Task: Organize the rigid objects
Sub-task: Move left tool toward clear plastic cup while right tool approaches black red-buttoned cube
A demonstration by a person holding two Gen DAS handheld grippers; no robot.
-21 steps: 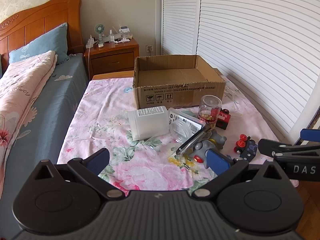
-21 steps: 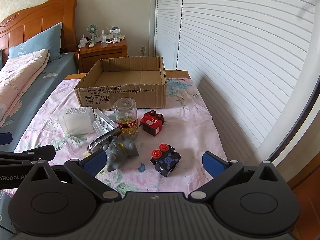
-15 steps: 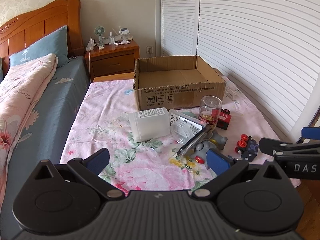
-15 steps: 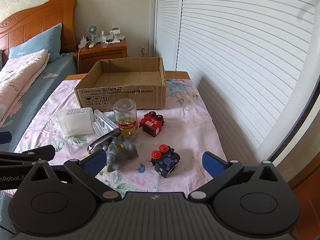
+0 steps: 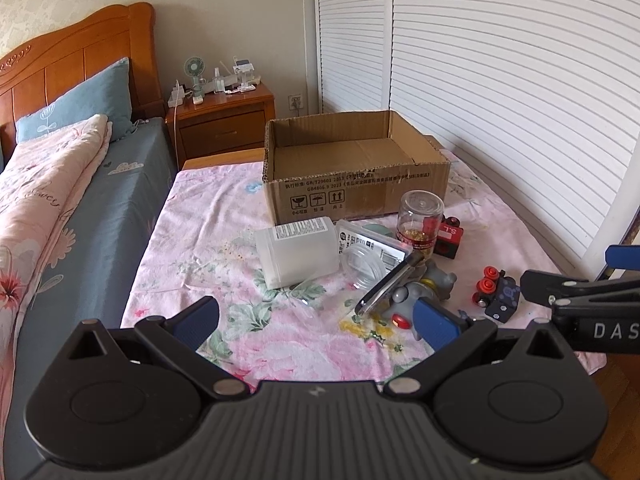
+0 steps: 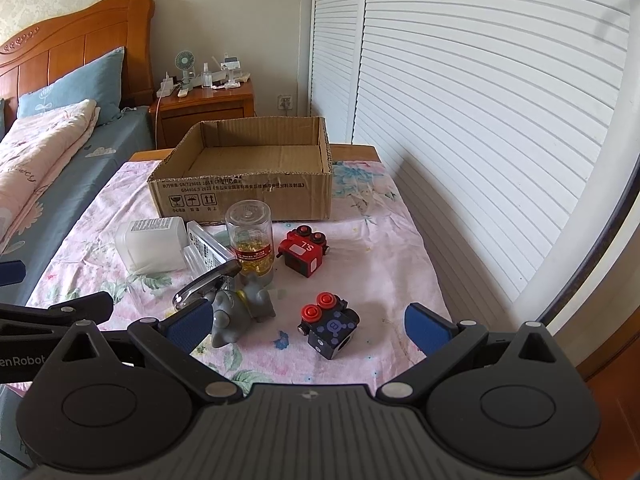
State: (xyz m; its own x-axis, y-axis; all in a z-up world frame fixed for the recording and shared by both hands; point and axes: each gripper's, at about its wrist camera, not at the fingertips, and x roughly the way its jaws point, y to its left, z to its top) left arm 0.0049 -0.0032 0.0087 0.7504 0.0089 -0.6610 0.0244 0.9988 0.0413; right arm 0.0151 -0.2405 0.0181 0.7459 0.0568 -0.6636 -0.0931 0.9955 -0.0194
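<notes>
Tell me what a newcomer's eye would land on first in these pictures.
Most striking is the open brown cardboard box, empty, at the far end of the pink floral tablecloth. In front of it lies a clutter: a clear plastic jar with yellow contents, a red toy train block to its right, and nearer the camera a dark blue toy block with red wheels. Both grippers hang open near the table's near edge.

Wooden headboard [image 5: 76, 68], blue pillow [image 5: 80, 100], nightstand [image 5: 224, 116] — small fan [image 5: 195, 69], louvered doors [image 5: 500, 80]
</notes>
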